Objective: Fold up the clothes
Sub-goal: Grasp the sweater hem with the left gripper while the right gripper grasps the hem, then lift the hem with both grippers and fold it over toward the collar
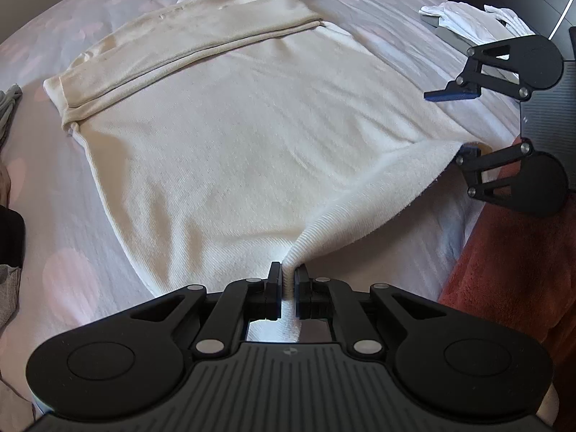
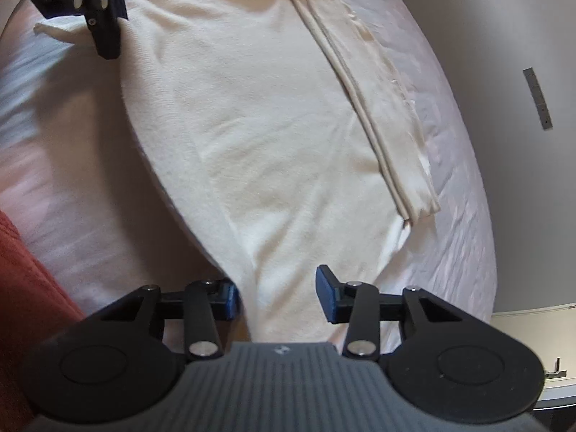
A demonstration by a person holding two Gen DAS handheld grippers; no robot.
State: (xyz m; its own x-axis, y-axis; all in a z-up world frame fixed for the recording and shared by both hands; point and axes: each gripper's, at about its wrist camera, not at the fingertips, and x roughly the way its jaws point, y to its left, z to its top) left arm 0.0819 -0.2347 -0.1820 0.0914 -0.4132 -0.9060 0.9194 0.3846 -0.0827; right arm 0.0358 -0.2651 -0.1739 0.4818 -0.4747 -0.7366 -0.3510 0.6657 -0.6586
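Observation:
A cream knit sweater (image 1: 230,136) lies spread on the bed, a sleeve (image 1: 187,46) folded across its far part. My left gripper (image 1: 287,280) is shut on the sweater's ribbed hem corner and lifts it slightly. My right gripper (image 1: 457,122) is open at the sweater's other hem corner, the cloth edge lying between its fingers. In the right wrist view the sweater (image 2: 252,126) stretches ahead, the right gripper (image 2: 277,295) is open around the hem, and the left gripper (image 2: 106,39) shows at top left on the cloth.
The bed sheet (image 1: 72,223) is pale with faint pink dots. White folded clothes (image 1: 464,21) lie at the far right. A red blanket (image 1: 504,270) lies beside the bed edge. Grey cloth (image 1: 9,108) lies at the left. A grey wall (image 2: 504,108) is right of the bed.

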